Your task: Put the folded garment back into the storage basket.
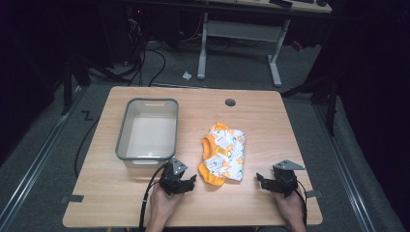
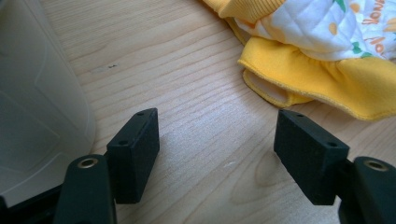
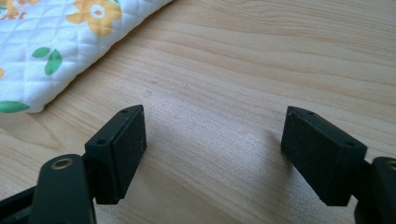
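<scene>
While a folded orange floral baby garment (image 1: 223, 153) lies mid-table just right of an empty grey plastic bin (image 1: 147, 130), the left gripper (image 1: 183, 184) and right gripper (image 1: 267, 182) flank it near the front edge, jaws apart and empty, seemingly poised to grasp.

A dim lab or workshop: bare wooden table (image 1: 270, 121), loose floor cables (image 1: 145, 58), a second workbench (image 1: 241, 29) behind.
</scene>
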